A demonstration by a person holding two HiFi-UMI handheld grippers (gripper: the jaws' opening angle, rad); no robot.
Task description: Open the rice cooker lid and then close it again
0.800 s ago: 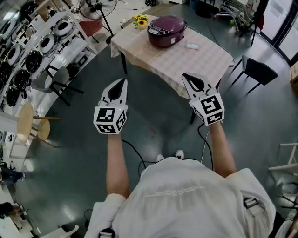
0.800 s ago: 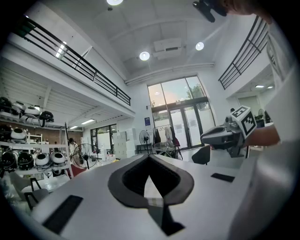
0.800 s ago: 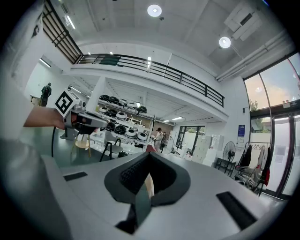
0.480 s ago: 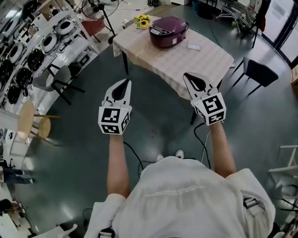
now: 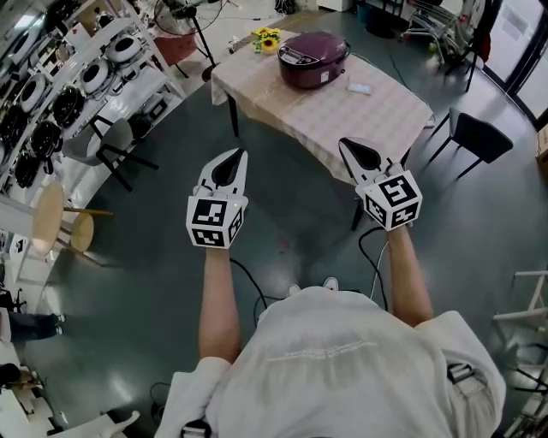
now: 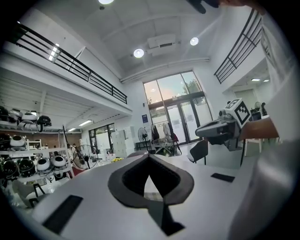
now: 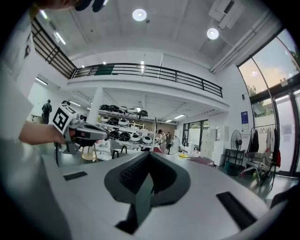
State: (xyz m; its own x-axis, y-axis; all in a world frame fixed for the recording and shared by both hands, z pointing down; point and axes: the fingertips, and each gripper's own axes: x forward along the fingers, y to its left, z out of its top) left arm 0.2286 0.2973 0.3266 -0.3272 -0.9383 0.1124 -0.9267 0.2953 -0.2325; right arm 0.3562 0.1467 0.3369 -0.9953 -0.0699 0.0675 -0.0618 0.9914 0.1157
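Observation:
A dark purple rice cooker (image 5: 312, 59) with its lid down stands at the far end of a table (image 5: 377, 115) covered in a pale checked cloth. My left gripper (image 5: 236, 154) is shut and empty, held over the dark floor well short of the table. My right gripper (image 5: 347, 144) is shut and empty too, its tips over the table's near edge. Both point roughly level towards the table. In the left gripper view the shut jaws (image 6: 149, 157) fill the foreground and the right gripper (image 6: 224, 127) shows at the right. The right gripper view shows its shut jaws (image 7: 149, 155) and the left gripper (image 7: 77, 131).
A small flat white object (image 5: 360, 87) lies on the cloth beside the cooker, with yellow flowers (image 5: 265, 39) at the far corner. A black chair (image 5: 476, 135) stands right of the table. Shelves of cookers (image 5: 60, 94) and wooden stools (image 5: 60, 224) line the left. A fan (image 5: 175, 10) stands behind.
Table and cooker have drifted slightly right and down in the head view. Both grippers have shifted a little right, staying shut and side by side.

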